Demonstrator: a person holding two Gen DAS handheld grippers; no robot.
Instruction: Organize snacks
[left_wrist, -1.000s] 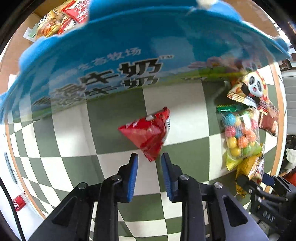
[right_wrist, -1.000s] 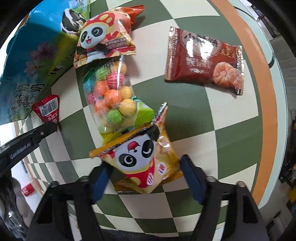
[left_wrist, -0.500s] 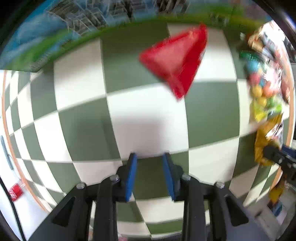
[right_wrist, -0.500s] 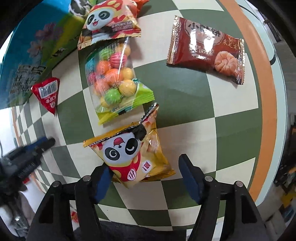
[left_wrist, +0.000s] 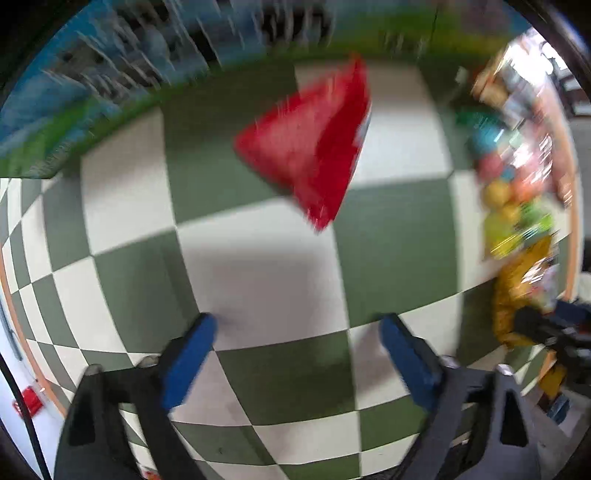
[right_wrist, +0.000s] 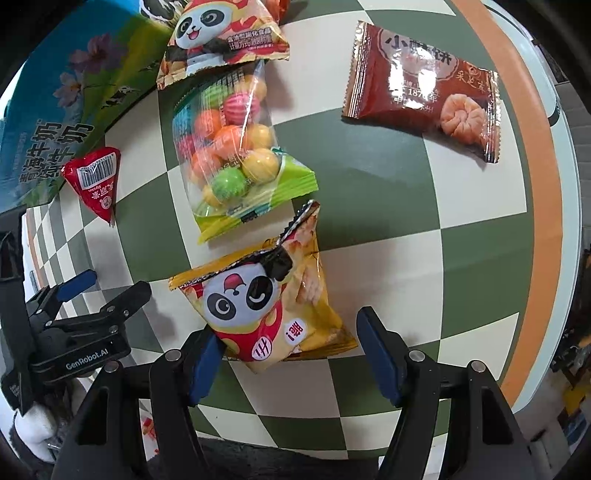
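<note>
Snacks are spread on a green-and-white checked tabletop (right_wrist: 388, 192) with an orange rim. Yellow panda packet (right_wrist: 266, 306) is seen at 6 o'clock in the right wrist view, its lower end lying between the right gripper's (right_wrist: 288, 349) blue pads. Jaws are held fairly wide; the left pad is just beside or touching the packet, the right pad is apart, so nothing is clamped. Clear bag of coloured candy balls (right_wrist: 236, 147) is placed at 11 o'clock from it, ends nearly touching; an orange panda packet (right_wrist: 221, 40) sits at 12 o'clock, overlapping the candy bag's top. Brown pastry packet (right_wrist: 424, 88) lies at 1 o'clock, well apart. Blue milk carton box (right_wrist: 55, 110) is seen at 10 o'clock.

Left gripper (left_wrist: 295, 332) is pointed down at bare tabletop, jaws opening, nothing between them. Red triangular packet (left_wrist: 314, 155) lies at 12 o'clock from it, near the box edge; the view is motion-blurred.

Risks, as judged: yellow packet may be pinched only by its slack corner and slip out or crush. Candy bag could be dragged along if the yellow packet's torn top catches it. Red packet could be nudged under the box by an off-centre approach.
</note>
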